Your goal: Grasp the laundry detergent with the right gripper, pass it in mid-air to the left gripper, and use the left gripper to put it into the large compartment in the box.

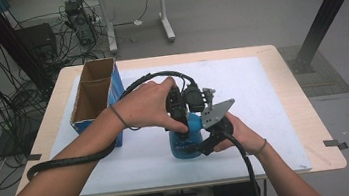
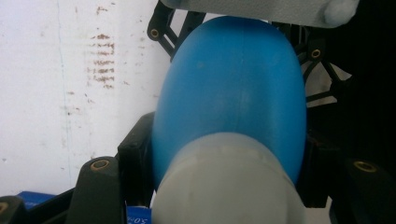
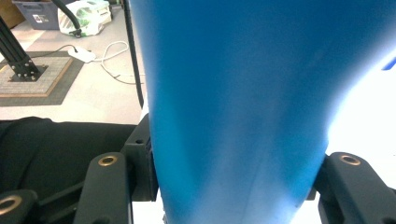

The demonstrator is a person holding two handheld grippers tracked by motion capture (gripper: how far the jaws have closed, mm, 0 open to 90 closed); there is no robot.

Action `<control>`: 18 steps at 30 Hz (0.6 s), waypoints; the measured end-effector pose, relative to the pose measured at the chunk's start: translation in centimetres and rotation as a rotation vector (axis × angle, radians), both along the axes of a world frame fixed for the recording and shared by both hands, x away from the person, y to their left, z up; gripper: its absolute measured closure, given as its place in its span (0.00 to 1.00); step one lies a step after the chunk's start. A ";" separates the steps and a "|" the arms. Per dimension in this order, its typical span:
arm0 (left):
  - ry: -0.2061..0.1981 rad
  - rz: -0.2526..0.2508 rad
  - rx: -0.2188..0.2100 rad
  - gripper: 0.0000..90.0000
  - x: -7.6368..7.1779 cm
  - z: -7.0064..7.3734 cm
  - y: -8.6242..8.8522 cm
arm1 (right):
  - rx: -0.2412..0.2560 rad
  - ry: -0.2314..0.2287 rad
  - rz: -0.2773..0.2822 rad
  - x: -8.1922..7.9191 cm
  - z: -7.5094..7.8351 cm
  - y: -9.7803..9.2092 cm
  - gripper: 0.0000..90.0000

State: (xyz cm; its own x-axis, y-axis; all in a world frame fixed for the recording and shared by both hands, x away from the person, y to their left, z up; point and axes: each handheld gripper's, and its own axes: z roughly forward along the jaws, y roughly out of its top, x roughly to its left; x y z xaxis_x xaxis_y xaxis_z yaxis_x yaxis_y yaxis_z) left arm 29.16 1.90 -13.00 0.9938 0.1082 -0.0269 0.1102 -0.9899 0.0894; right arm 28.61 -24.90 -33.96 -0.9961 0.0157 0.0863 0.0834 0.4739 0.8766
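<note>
A blue plastic bottle (image 1: 189, 126) with a pale grey cap (image 2: 229, 186) stands near the front middle of the white mat (image 1: 262, 92). My left gripper (image 1: 183, 133) comes down from above and is shut on the bottle (image 2: 233, 84) just below the cap, with a jaw pressed on each side. My right gripper (image 1: 207, 144) reaches in from the right, low down, and is shut on the bottle's body (image 3: 243, 93). In the left gripper view, the right gripper's black frame (image 2: 322, 60) shows behind the bottle. Hands and grippers hide much of the bottle from above.
An open cardboard box with blue sides (image 1: 95, 93) stands at the mat's left edge, close to my left forearm. Black cables (image 1: 74, 160) trail from both grippers. A wooden table edge (image 1: 305, 112) runs around the mat.
</note>
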 end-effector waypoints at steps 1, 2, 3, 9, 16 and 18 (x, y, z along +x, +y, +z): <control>0.002 0.000 0.000 0.41 0.0 0.0 0.0 | 0.001 -0.004 0.001 0.0 0.0 0.0 0.47; 0.002 0.001 -0.003 0.41 0.0 0.1 0.0 | 0.004 -0.002 0.001 0.0 0.0 0.0 0.47; 0.002 0.000 0.000 0.41 0.0 0.1 0.0 | 0.007 0.000 0.003 0.0 -0.1 -0.1 0.47; -0.001 0.000 0.001 0.41 -0.1 0.2 -0.2 | 0.012 0.000 0.003 0.0 -0.1 -0.2 0.47; 0.003 -0.001 0.007 0.41 0.0 0.1 -0.3 | 0.017 -0.001 0.000 -0.1 -0.3 -0.2 0.46; 0.006 0.002 0.006 0.41 0.0 0.2 -0.3 | 0.019 0.004 0.000 -0.1 -0.3 -0.3 0.47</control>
